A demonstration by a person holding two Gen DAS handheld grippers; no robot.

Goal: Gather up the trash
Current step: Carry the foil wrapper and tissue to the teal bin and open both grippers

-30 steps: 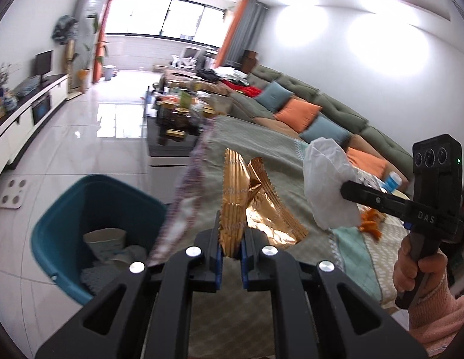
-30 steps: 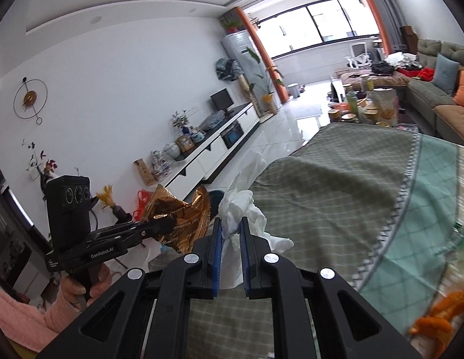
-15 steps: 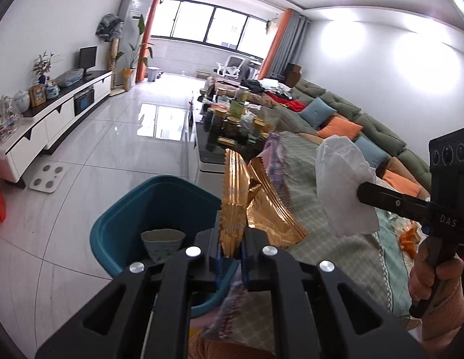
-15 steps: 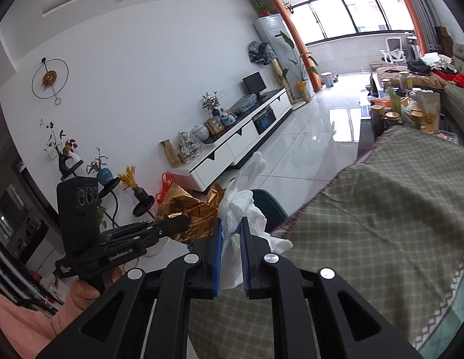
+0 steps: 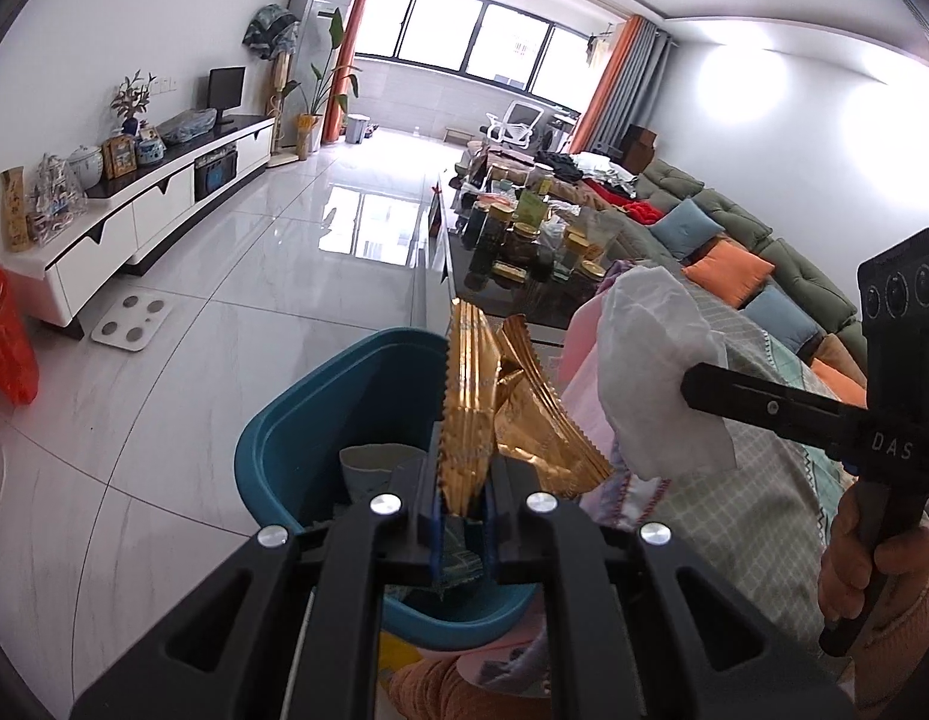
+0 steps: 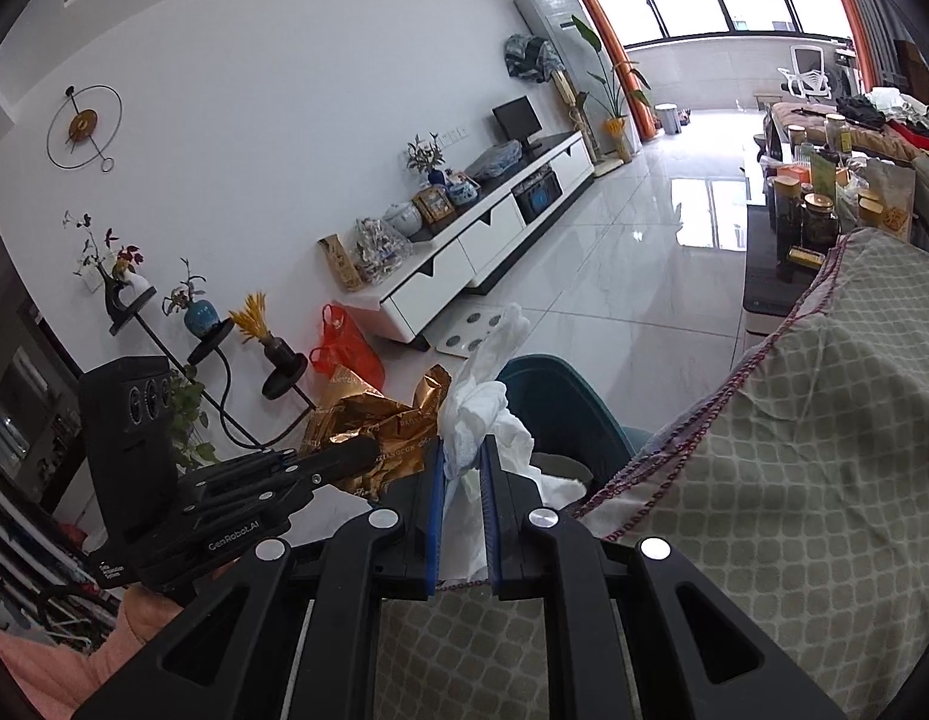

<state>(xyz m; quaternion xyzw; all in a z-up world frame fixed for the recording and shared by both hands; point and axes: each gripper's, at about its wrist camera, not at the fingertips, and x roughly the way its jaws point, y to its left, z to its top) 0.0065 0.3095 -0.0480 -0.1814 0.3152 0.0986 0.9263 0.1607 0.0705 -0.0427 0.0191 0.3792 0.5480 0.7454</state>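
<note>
My left gripper (image 5: 462, 495) is shut on a crumpled gold foil wrapper (image 5: 494, 414), which stands up from the jaws right over the teal waste bin (image 5: 296, 438). My right gripper (image 6: 462, 468) is shut on a wad of white tissue (image 6: 488, 396). In the left wrist view that right gripper (image 5: 695, 387) comes in from the right with the tissue (image 5: 656, 372) at the bin's right side, above the cloth's edge. In the right wrist view the left gripper (image 6: 368, 453) and the wrapper (image 6: 374, 426) hang just left of the tissue, with the bin (image 6: 560, 414) behind. Paper trash lies inside the bin.
A table under a green checked cloth (image 6: 794, 450) borders the bin on the right. Beyond it stand a dark coffee table with jars (image 5: 518, 240) and a green sofa (image 5: 734, 246). A white TV cabinet (image 5: 164, 192), a scale (image 5: 131, 321) and a red bag (image 5: 5, 342) sit on the tiled floor.
Both grippers have swung left off the table toward the bin, each keeping its load. The wrapper now hangs over the bin's opening and the tissue has reached the cloth's edge.
</note>
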